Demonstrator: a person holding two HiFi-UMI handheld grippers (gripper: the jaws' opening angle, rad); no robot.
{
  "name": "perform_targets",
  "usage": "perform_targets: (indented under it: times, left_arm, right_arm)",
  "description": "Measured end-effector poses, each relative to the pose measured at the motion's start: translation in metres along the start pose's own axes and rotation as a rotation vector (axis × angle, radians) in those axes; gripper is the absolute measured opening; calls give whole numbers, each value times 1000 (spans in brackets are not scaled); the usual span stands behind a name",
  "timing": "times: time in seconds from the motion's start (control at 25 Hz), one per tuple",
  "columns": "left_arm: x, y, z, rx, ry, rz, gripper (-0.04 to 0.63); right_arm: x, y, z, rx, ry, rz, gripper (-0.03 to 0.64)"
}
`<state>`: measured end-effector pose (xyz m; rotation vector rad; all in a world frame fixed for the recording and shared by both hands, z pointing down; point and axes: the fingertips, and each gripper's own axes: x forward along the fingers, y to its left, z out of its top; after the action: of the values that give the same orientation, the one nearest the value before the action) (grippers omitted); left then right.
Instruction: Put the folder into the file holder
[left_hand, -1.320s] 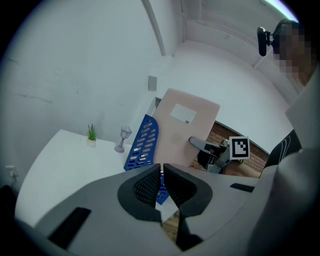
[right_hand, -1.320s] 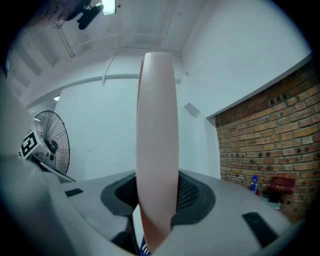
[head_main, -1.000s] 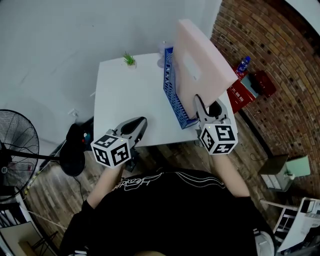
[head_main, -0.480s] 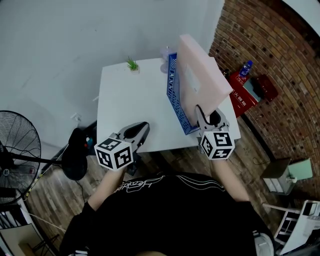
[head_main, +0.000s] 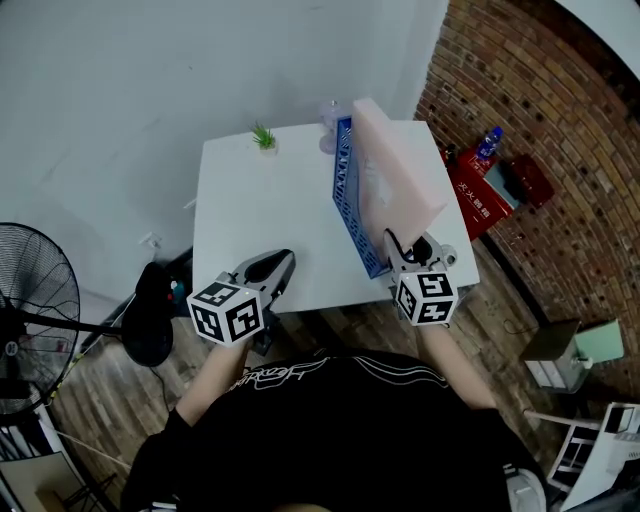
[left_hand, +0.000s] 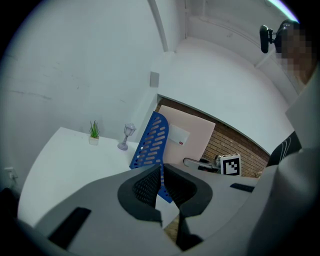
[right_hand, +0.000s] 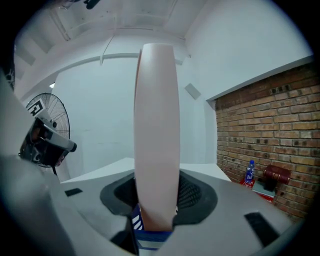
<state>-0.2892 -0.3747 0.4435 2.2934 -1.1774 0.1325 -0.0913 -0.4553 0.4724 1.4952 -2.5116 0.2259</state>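
pink folder (left_hand: 192, 136) against blue file holder (left_hand: 151, 143)

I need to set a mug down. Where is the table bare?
Bare: the left and middle of the table, from the plant to the near edge, left of the file holder. Crowded: the right side, with that holder, the folder and a small ornament.

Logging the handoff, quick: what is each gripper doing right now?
Left gripper: closed, holding nothing.
Right gripper: on the pink folder, pads touching it, jaws starting to open.
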Motion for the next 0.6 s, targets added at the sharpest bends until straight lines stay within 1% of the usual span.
perform_targets:
  times: [0.24, 0.36, 0.44, 0.6]
  left_arm:
    - [3, 3, -9, -21, 7, 4, 41]
    - [3, 6, -13, -32, 7, 11, 42]
    - [4, 5, -15, -38, 4, 14, 41]
    - [5, -2, -17, -41, 0, 18, 41]
  right_arm:
    - [5, 5, -30, -1, 116, 28, 181]
    - [6, 6, -32, -5, 114, 35, 186]
    - [7, 5, -31, -10, 113, 42, 201]
    - [5, 9, -34, -21, 142, 81, 227]
